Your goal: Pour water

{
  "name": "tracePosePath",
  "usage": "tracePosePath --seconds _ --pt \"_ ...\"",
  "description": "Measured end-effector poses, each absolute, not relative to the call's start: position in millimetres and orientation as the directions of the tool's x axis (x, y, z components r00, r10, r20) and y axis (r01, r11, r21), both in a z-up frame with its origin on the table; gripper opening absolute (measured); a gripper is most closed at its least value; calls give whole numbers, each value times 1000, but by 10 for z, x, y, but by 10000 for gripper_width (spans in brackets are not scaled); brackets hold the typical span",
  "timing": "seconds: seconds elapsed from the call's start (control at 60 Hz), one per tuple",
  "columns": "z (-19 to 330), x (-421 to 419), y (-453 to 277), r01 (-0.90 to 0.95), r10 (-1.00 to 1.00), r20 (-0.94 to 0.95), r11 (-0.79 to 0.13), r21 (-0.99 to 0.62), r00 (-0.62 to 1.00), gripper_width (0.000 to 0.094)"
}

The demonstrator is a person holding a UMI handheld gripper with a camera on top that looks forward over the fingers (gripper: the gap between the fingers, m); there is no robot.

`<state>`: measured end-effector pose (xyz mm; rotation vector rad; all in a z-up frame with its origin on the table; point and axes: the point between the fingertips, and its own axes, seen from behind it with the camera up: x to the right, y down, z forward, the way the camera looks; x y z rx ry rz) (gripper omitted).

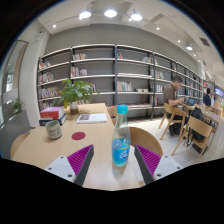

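A clear plastic water bottle (pixel 120 140) with a blue label stands upright on the light wooden table (pixel 40 148). It stands between my fingers, with a gap at each side. My gripper (pixel 114 160) is open, and the magenta pads (pixel 80 158) flank the bottle's lower part without touching it. A dark mug (pixel 54 129) stands on the table to the left, beyond the left finger. A round red coaster (pixel 78 135) lies beside it.
A potted plant (pixel 75 92), a stack of books (pixel 50 113) and an open book (pixel 92 117) are on the table's far part. Wooden chairs (pixel 198 130) stand to the right. A person (pixel 176 95) sits beyond them. Bookshelves (pixel 110 75) line the back wall.
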<state>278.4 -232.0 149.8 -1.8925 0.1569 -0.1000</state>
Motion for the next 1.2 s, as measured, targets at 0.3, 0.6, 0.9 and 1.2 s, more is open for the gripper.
tracePosePath --seconds 0.3,0.6,0.9,1.2 --pt "1074 3220 -1169 -48 -143 -12 -252 -967 990 725" --pt "1097 3129 -879 43 -144 73 -201 -979 987 350" --pt "1456 2552 -391 398 -75 437 -298 -867 896 350" --pt "1895 1433 653 923 149 928 -237 -302 341 351"
